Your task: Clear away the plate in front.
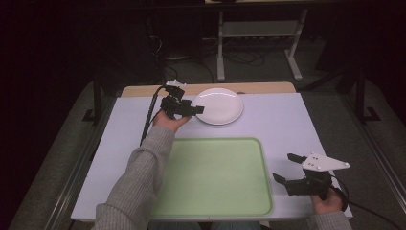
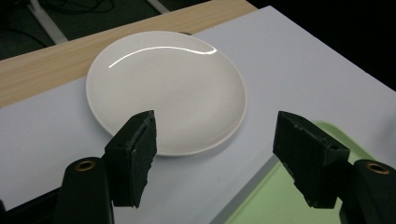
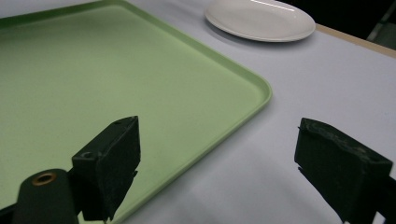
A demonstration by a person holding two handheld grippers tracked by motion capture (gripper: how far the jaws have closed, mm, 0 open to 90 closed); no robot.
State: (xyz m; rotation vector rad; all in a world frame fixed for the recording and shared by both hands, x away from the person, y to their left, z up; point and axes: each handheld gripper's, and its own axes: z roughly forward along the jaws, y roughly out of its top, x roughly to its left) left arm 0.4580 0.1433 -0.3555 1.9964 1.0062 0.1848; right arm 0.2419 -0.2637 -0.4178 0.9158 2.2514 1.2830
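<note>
A white plate (image 1: pixel 218 106) lies empty at the far middle of the table, beyond a light green tray (image 1: pixel 215 177) that is also empty. My left gripper (image 1: pixel 190 106) hovers at the plate's left rim, open, with nothing between its jaws. In the left gripper view the plate (image 2: pixel 166 89) sits just ahead of the open jaws, the left one over its near rim, and the left gripper (image 2: pixel 215 140) holds nothing. My right gripper (image 1: pixel 286 168) stands open beside the tray's right edge near the table's front. The right gripper view has the tray (image 3: pixel 84 79) to the left and the plate (image 3: pixel 259 19) far off.
The table top (image 1: pixel 287 124) is pale lilac with a wooden strip (image 1: pixel 258 88) along its far edge. Bare surface lies right of the tray and plate. Table legs and cables stand on the dark floor beyond.
</note>
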